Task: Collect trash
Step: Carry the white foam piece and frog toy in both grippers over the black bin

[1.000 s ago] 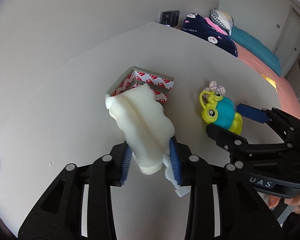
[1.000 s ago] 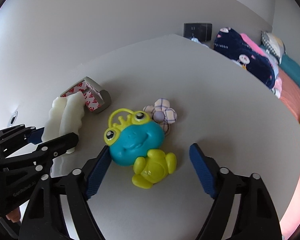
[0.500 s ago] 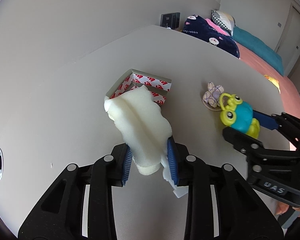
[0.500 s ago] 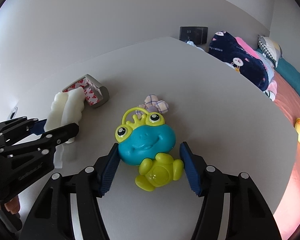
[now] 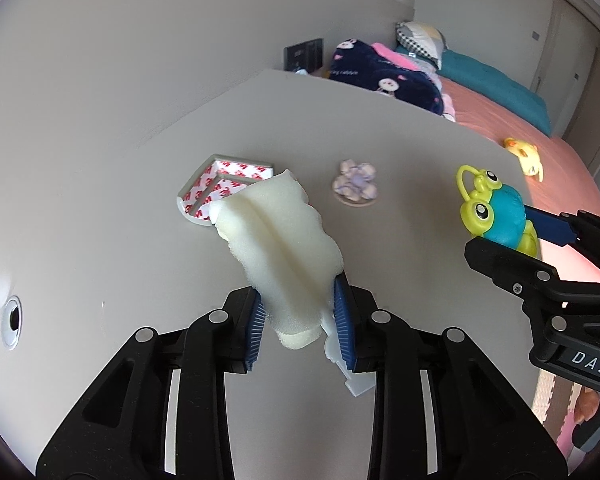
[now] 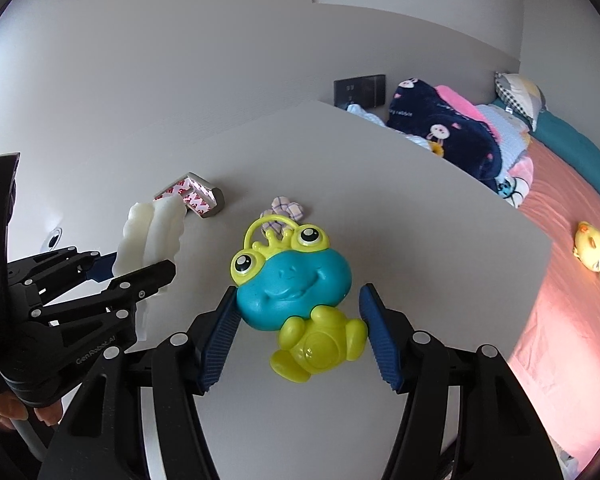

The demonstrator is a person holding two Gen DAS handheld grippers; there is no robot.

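place: home bedroom | evidence: bed (image 5: 512, 120), pillow (image 6: 518, 96), folded blankets (image 6: 440, 132), white table (image 5: 400, 128)

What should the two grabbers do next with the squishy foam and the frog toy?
Probably carry both away to wherever trash goes; no bin shows here. The left gripper already squeezes the foam piece, the right gripper clamps the frog toy, and both look lifted off the table.
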